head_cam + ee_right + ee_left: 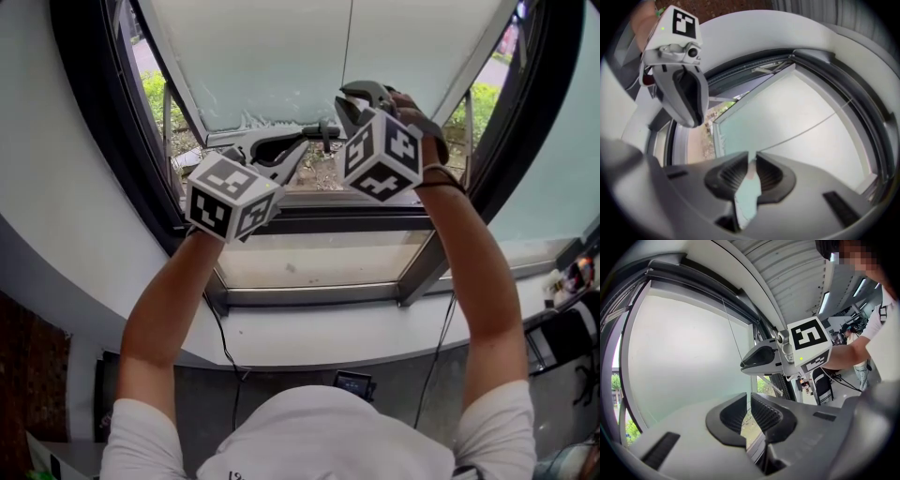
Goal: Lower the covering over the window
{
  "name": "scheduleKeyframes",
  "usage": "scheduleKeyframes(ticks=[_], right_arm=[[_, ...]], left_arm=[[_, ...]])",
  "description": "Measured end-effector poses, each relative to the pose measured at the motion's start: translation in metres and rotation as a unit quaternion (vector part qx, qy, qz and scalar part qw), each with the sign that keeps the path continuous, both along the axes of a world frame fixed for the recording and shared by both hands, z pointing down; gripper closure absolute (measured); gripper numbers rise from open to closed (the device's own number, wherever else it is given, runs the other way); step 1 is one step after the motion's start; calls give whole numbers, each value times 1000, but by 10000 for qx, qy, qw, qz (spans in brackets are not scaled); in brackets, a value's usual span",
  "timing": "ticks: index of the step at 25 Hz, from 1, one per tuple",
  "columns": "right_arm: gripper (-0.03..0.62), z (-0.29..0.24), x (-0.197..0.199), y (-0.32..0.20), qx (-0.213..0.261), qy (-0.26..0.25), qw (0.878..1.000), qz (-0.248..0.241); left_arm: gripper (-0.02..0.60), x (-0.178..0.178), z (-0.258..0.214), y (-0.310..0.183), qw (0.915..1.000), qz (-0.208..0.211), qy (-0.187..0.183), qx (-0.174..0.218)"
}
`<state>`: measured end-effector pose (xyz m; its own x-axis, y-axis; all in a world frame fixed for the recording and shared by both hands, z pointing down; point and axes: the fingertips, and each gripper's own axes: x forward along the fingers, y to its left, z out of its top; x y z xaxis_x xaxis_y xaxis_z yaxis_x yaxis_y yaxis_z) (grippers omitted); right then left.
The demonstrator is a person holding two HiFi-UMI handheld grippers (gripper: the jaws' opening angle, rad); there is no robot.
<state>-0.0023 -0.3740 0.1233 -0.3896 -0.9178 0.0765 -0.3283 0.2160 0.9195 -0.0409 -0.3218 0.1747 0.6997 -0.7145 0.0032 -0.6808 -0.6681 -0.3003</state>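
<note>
The pale blind covers most of the window, and its lower edge hangs above a strip of open view. A thin pull cord runs down the blind's middle to my right gripper. In the right gripper view the cord leads into that gripper, which is shut on it. My left gripper is held level just below and left of the right one, by the blind's lower edge. Its jaws are shut with nothing seen between them.
The black window frame surrounds the pane, with a white sill below. Two cables hang down from the sill. Small items sit on a ledge at the right. Grass and bushes show outside.
</note>
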Motion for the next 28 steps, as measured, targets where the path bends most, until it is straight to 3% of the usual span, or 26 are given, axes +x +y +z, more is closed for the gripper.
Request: scheduleKeyframes(ticks=[10, 20, 28], right_arm=[[531, 41, 2, -6, -233, 835, 9958, 288], [531, 91, 5, 0, -513, 1364, 9887, 339], [531, 109, 9, 10, -605, 1414, 9876, 328]], left_arm=[[558, -4, 2, 0, 9999, -36, -159, 23], [558, -4, 0, 5, 9996, -10, -283, 91], [558, -1, 6, 7, 9994, 24, -351, 48]])
